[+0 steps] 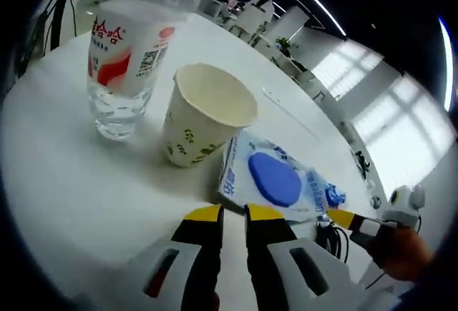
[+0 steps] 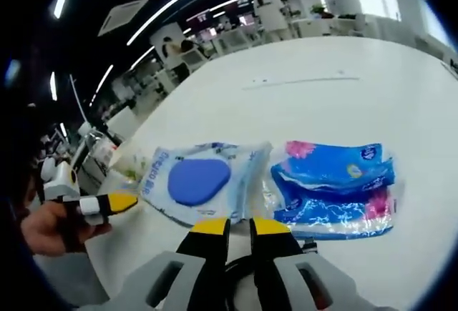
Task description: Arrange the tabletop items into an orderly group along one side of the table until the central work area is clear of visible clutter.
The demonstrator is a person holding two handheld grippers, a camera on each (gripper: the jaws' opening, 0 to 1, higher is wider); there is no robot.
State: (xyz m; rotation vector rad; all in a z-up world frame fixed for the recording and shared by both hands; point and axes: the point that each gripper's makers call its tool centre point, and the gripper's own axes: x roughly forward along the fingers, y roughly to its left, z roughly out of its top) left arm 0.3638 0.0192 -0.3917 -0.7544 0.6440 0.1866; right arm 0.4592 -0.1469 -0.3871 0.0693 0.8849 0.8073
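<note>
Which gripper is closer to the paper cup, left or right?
Left. The left gripper sits just below the paper cup with its jaws nearly shut, while the right gripper faces the wipes pack and the blue tissue pack, farther away.

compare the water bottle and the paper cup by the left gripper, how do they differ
The water bottle is clear plastic with a red and white label; the paper cup is opaque cream with green print. The bottle rises taller than the cup. The cup's mouth is open and looks empty; the bottle's top is out of frame. Both stand upright on the white table, side by side.
</note>
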